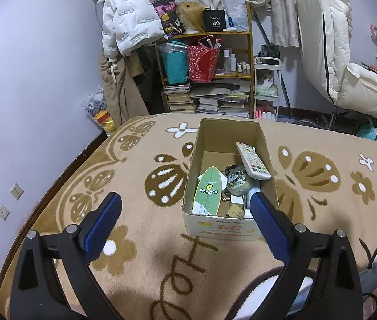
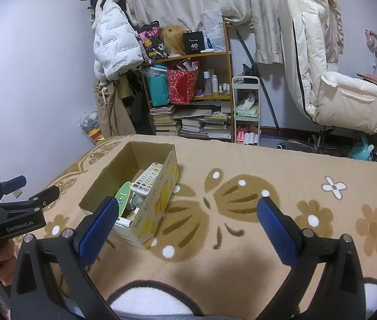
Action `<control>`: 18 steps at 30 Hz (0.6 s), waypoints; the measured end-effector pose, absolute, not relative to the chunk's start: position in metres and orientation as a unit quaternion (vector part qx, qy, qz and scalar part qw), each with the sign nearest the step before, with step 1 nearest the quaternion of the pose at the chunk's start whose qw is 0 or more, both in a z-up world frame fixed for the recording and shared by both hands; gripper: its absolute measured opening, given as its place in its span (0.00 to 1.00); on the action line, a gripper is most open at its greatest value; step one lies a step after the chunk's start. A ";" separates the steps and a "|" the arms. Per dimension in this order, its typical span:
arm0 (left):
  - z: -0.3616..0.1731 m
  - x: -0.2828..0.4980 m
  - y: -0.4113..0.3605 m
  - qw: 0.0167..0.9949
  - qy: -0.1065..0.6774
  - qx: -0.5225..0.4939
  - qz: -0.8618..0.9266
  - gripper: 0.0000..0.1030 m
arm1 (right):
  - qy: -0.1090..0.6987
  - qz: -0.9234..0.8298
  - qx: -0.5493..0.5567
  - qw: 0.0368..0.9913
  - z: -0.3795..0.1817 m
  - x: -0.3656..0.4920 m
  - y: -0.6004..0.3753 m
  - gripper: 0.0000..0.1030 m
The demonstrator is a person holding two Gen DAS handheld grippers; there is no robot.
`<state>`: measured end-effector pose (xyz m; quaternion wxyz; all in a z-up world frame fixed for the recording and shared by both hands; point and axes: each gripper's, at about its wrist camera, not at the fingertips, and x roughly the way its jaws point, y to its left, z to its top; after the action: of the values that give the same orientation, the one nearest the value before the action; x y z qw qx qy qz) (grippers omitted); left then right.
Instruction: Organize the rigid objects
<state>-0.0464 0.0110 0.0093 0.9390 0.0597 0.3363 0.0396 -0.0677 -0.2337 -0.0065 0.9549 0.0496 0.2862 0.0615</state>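
An open cardboard box [image 1: 193,165] stands on the tan patterned blanket [image 1: 140,165]. In it lie a white remote control [image 1: 252,160], a green toy skateboard [image 1: 208,190], a round tin with a cartoon print [image 1: 236,182] and small bits. My left gripper [image 1: 185,205] is open and empty, just in front of the box. The box also shows in the right wrist view [image 2: 159,202], with the remote [image 2: 147,177] and skateboard [image 2: 123,196] inside. My right gripper [image 2: 188,210] is open and empty, to the right of the box. The left gripper [image 2: 25,194] shows at the left there.
A wooden shelf [image 1: 248,53] with bags, bottles and stacked books stands beyond the bed. A white padded chair [image 1: 343,61] is at the right. A white jacket [image 1: 127,18] hangs at the left. A small white cart [image 2: 247,106] stands beside the shelf.
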 end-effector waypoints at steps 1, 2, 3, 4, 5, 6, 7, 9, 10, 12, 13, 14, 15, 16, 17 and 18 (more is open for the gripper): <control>0.009 -0.046 0.011 0.939 0.337 0.059 0.039 0.94 | 0.287 0.062 0.049 0.955 -0.007 -0.067 -0.234 1.00; 0.009 -0.046 0.012 0.939 0.336 0.059 0.039 0.95 | 0.287 0.062 0.050 0.955 -0.007 -0.067 -0.233 1.00; 0.009 -0.046 0.012 0.939 0.336 0.060 0.039 0.95 | 0.286 0.062 0.050 0.955 -0.006 -0.068 -0.233 1.00; 0.009 -0.046 0.011 0.939 0.337 0.060 0.038 0.95 | 0.285 0.061 0.050 0.955 -0.006 -0.067 -0.233 1.00; 0.009 -0.046 0.011 0.939 0.338 0.061 0.037 0.95 | 0.286 0.062 0.050 0.955 -0.006 -0.067 -0.233 1.00; 0.008 -0.045 0.011 0.938 0.339 0.061 0.036 0.96 | 0.286 0.062 0.051 0.955 -0.007 -0.067 -0.233 1.00; 0.008 -0.046 0.011 0.938 0.339 0.062 0.035 0.96 | 0.287 0.061 0.051 0.955 -0.006 -0.067 -0.233 1.00; 0.007 -0.046 0.010 0.938 0.338 0.066 0.040 0.96 | 0.288 0.065 0.053 0.954 -0.007 -0.067 -0.233 1.00; 0.007 -0.046 0.010 0.938 0.338 0.067 0.041 0.97 | 0.289 0.066 0.055 0.953 -0.008 -0.067 -0.233 1.00; 0.007 -0.046 0.009 0.939 0.336 0.067 0.042 0.99 | 0.291 0.066 0.055 0.953 -0.008 -0.067 -0.232 1.00; 0.007 -0.046 0.009 0.939 0.335 0.068 0.043 0.99 | 0.292 0.066 0.055 0.953 -0.009 -0.067 -0.231 1.00; 0.008 -0.046 0.009 0.939 0.334 0.068 0.043 0.99 | 0.292 0.065 0.055 0.953 -0.010 -0.067 -0.230 1.00; 0.008 -0.046 0.008 0.939 0.333 0.068 0.042 0.99 | 0.291 0.065 0.055 0.953 -0.010 -0.067 -0.230 1.00; 0.008 -0.047 0.008 0.940 0.333 0.069 0.043 0.99 | 0.292 0.065 0.055 0.953 -0.010 -0.066 -0.230 1.00; 0.008 -0.047 0.008 0.940 0.332 0.069 0.043 0.99 | 0.292 0.066 0.056 0.953 -0.010 -0.067 -0.230 1.00; 0.009 -0.047 0.008 0.940 0.331 0.069 0.043 0.99 | 0.292 0.065 0.055 0.953 -0.009 -0.066 -0.230 1.00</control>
<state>-0.0473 0.0082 0.0085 0.9399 0.0689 0.3315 0.0434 -0.0663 -0.2303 -0.0095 0.9527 0.0553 0.2917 0.0648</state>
